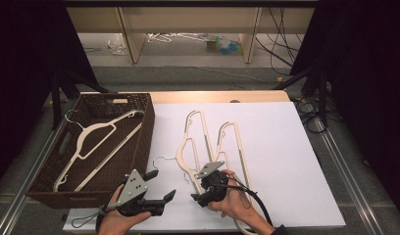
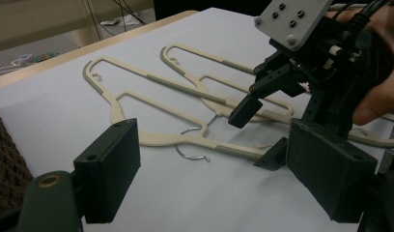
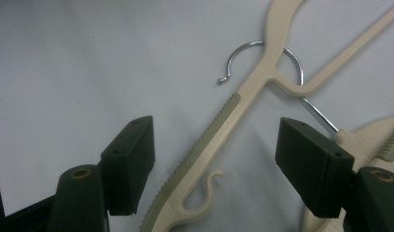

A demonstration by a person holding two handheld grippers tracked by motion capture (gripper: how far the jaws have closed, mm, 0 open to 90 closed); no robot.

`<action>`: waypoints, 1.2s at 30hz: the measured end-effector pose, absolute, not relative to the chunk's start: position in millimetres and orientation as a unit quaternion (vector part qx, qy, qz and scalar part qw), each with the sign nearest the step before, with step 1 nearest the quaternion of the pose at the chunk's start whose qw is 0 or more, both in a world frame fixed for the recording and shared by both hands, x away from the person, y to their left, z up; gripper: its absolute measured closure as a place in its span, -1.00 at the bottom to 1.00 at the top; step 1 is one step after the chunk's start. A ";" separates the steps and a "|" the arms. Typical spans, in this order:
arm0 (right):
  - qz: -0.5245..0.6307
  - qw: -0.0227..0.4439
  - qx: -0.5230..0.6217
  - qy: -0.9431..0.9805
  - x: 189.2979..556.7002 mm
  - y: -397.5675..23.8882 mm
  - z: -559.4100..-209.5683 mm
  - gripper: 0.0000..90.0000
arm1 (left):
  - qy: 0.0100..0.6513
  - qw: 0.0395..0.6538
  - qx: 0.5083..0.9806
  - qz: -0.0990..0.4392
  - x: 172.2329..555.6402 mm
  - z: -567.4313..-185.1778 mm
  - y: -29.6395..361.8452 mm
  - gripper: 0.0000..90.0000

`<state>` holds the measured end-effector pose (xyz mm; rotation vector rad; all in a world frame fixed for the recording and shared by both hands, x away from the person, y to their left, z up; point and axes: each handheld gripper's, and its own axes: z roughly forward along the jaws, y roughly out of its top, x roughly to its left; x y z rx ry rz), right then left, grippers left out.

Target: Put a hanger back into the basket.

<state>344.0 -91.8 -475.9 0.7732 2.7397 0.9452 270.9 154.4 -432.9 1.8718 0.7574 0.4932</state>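
Observation:
Two cream plastic hangers lie side by side on the white sheet [image 1: 286, 147], the left hanger [image 1: 193, 142] overlapping the right hanger [image 1: 232, 142]. My right gripper [image 1: 197, 198] hangs low over the left hanger's near end. In the right gripper view its jaws [image 3: 217, 145] stand open astride the ribbed shoulder arm [image 3: 219, 121] without touching it, just below the metal hook [image 3: 238, 53]. My left gripper [image 1: 162, 184] is open with nothing between its jaws, at the sheet's front edge beside the basket. The left gripper view looks past its jaws [image 2: 214, 140] at the right gripper [image 2: 258, 135] above the hanger [image 2: 161, 140].
A dark woven basket [image 1: 149, 127] stands at the table's left and holds another cream hanger [image 1: 97, 142]. White sheet lies bare to the right of the hangers. Black curtains flank the table; shelving and cables are on the floor beyond.

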 end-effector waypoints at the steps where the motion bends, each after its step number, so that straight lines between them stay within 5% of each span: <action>1: 0.317 0.070 0.256 0.911 345.9 -90.0 -477.7 -0.28 | 0.314 0.507 0.776 0.205 271.0 -432.8 154.4 -0.56; 10: 0.287 0.062 0.252 0.922 352.7 -80.7 -479.1 -0.05 | 0.311 0.508 0.776 0.205 271.8 -432.9 154.3 -0.56; 13: 0.272 0.068 0.245 0.928 353.4 -81.3 -477.0 0.12 | 0.308 0.507 0.777 0.209 272.3 -432.2 155.3 -0.56; 14: 0.259 0.064 0.244 0.932 354.4 -83.7 -473.8 0.38 | 0.308 0.509 0.777 0.208 272.4 -432.3 155.3 -0.56; 19: 0.242 0.043 0.277 0.929 361.0 -95.7 -469.3 0.58 | 0.308 0.509 0.778 0.203 272.0 -433.2 154.4 -0.55; 24: 0.244 0.038 0.302 0.921 366.7 -100.8 -469.4 0.59 | 0.307 0.508 0.779 0.203 272.8 -433.6 153.2 -0.55; 26: 0.248 0.037 0.315 0.915 367.1 -96.1 -470.1 0.36 | 0.309 0.509 0.778 0.201 272.6 -434.1 152.1 -0.55; 29: 0.246 0.044 0.309 0.917 367.4 -91.7 -470.8 0.30 | 0.304 0.507 0.780 0.204 272.6 -434.0 152.3 -0.55; 36: 0.239 0.060 0.302 0.921 370.0 -92.5 -471.1 0.63 | 0.305 0.507 0.780 0.204 273.0 -433.8 153.1 -0.54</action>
